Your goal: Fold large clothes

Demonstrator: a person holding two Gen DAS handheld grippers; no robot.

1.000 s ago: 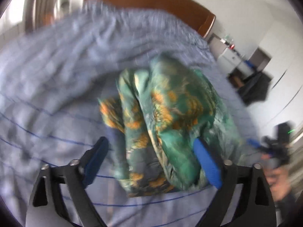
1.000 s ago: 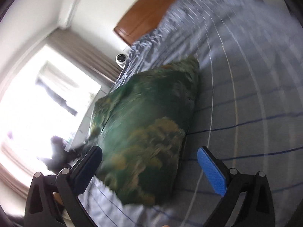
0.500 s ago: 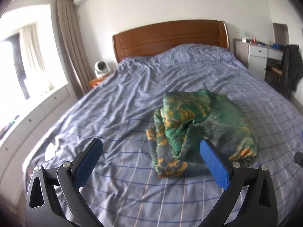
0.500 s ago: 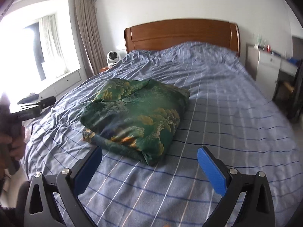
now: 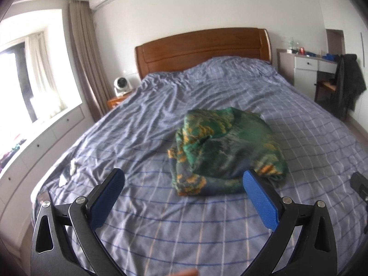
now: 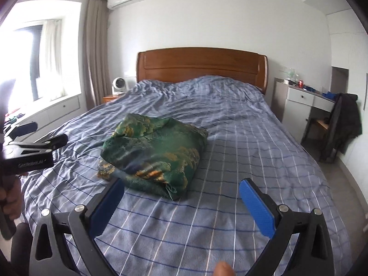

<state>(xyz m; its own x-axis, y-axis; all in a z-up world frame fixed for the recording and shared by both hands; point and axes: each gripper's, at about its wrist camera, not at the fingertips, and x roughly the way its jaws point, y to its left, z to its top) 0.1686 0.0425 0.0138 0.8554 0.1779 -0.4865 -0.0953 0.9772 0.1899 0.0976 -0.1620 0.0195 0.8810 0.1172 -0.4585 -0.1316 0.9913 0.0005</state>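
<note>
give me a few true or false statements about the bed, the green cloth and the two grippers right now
1. The green cloth lies in a folded bundle on the bed. True.
2. The left gripper is clamped on the cloth. False: its jaws stand wide open, nothing between them.
3. The right gripper is open and holds nothing. True.
4. The cloth hangs over the headboard. False: it sits mid-bed, well short of the headboard.
5. A small white fan stands beside the bed near the curtain. True.
6. The bed cover is plain red. False: it is blue-grey with a line check.
</note>
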